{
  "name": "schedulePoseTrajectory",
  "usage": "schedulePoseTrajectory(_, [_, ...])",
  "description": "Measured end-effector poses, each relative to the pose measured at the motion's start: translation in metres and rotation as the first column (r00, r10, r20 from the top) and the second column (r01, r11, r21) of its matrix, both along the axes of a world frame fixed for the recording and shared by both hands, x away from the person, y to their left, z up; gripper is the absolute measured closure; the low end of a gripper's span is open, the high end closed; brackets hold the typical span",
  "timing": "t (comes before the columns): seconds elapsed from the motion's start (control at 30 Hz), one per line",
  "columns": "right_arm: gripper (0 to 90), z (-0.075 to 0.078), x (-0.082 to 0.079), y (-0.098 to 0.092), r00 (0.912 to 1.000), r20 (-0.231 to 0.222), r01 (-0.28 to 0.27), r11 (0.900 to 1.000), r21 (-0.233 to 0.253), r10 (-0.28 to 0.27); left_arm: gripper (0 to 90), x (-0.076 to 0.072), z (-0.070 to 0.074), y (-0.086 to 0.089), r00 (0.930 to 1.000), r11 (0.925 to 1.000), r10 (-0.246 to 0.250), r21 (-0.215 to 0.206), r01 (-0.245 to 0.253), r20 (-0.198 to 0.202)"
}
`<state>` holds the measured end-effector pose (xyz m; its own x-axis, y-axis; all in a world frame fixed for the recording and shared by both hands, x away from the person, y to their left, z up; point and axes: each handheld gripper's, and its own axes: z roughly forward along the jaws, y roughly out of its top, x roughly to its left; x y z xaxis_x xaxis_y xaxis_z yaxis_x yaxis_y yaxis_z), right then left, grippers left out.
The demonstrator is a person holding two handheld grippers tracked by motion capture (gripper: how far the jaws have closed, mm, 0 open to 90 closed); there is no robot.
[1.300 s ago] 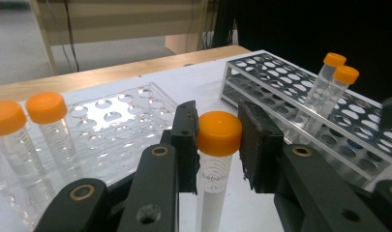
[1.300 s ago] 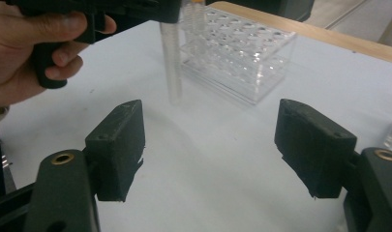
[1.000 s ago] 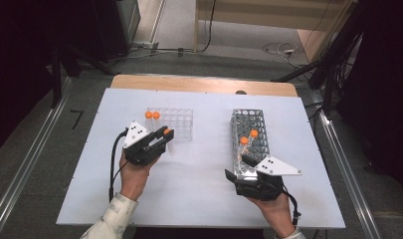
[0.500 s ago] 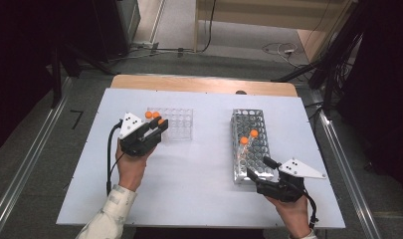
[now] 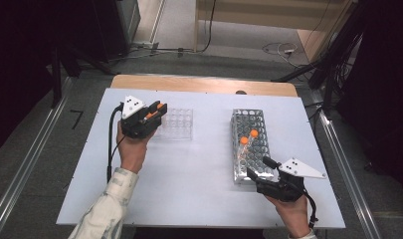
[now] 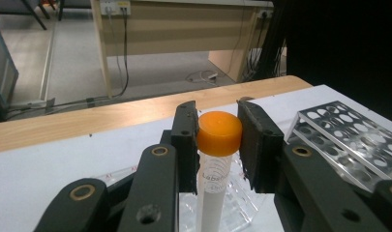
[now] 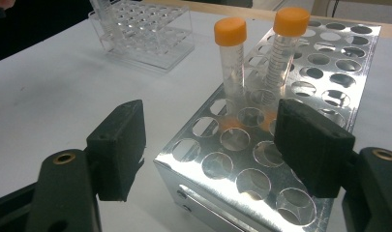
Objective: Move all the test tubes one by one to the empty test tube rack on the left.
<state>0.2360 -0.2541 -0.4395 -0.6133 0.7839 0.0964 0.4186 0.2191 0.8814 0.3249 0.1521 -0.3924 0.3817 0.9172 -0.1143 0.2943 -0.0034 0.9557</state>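
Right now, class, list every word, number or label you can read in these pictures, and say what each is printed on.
"Laba…": print, cut off by the jaw, on the orange-capped tube held in the left gripper.
Graduation marks on the two tubes in the metal rack: too small to read.

tube (image 6: 214, 188) bottom hidden behind left gripper (image 6: 218, 145) fingers
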Motion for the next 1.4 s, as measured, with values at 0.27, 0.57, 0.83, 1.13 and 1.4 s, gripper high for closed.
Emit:
schedulePoseTrajectory(0.27, [26.0,-0.001,0.000,0.002,1.0000,-0.002,-0.002,1.000,0.003,0.002,70.4,0.013,0.004,-0.004,0.9999,0.9998,0.016,0.015,-0.016,0.006])
schedulePoseTrajectory(0.57, [26.2,0.000,-0.001,0.002,1.0000,0.001,-0.004,1.000,0.007,0.004,70.4,0.022,-0.002,-0.003,0.9990,0.9980,0.045,0.044,-0.045,0.003])
schedulePoseTrajectory(0.83, [26.0,-0.001,0.000,0.001,1.0000,0.000,-0.001,1.000,0.007,0.001,70.4,0.024,-0.007,-0.005,0.9989,0.9976,0.046,0.052,-0.045,-0.004])
schedulePoseTrajectory(1.13, [26.0,-0.001,0.000,0.001,1.0000,-0.001,-0.001,1.000,0.009,0.001,70.1,0.021,-0.018,-0.002,0.9988,0.9981,0.045,0.042,-0.044,-0.019])
schedulePoseTrajectory(1.4, [26.1,-0.001,0.000,0.002,1.0000,0.000,-0.006,1.000,0.006,0.006,69.4,0.018,-0.026,-0.003,0.9987,0.9980,0.040,0.049,-0.039,-0.031])
